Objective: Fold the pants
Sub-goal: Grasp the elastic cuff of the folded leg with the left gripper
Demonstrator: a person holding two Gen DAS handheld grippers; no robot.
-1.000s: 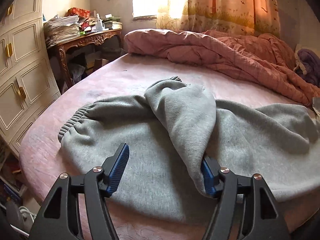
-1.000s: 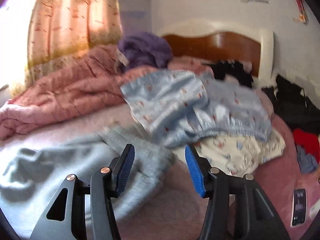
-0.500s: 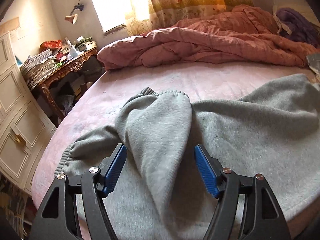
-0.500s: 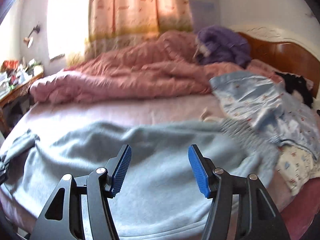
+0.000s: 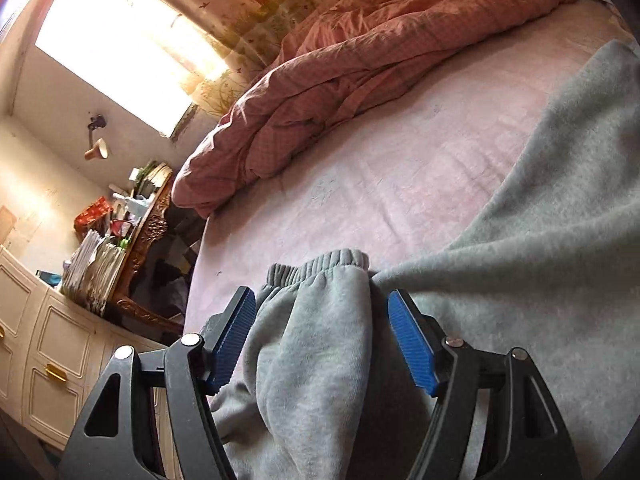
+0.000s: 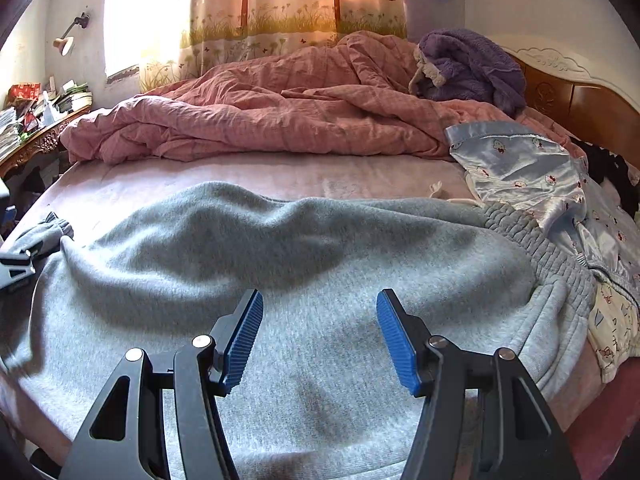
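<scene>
Two claws: both are black two-finger grippers with ribbed blue pads, one per wrist view.
Left gripper (image 5: pixel 322 334): spread wide, with the folded-over leg of the pants running between the pads; the left pad sits clear of the cloth, and I can't tell if the right pad brushes it. No pinch.
Right gripper (image 6: pixel 319 330): also spread, hovering over the flat middle of the pants, nothing between the pads but the cloth lying below them.
Pants count: one pair of grey fleece sweatpants (image 6: pixel 280 280), spread across the near edge of the pink-sheeted bed (image 6: pixel 280 176). One leg is doubled back so its ribbed ankle cuff (image 5: pixel 320 266) lies on top, just ahead of the left claw. The elastic waistband (image 6: pixel 536 240) is off to the right in the right wrist view, touching the pale blue satin pyjamas with cartoon print (image 6: pixel 532 168).
Further back: one rumpled pink quilted duvet (image 6: pixel 260 120) bunched along the far side of the bed, one fuzzy purple garment (image 6: pixel 472 64) on top of it near the wooden headboard (image 6: pixel 580 100).
Far end: one printed curtain (image 6: pixel 288 8) at the bright window, one wall lamp (image 6: pixel 66 42).
Holders: one carved wooden side table (image 5: pixel 150 224) piled with stacks of papers and bits, one cream panelled cabinet (image 5: pixel 48 344) beside it, doors closed.
</scene>
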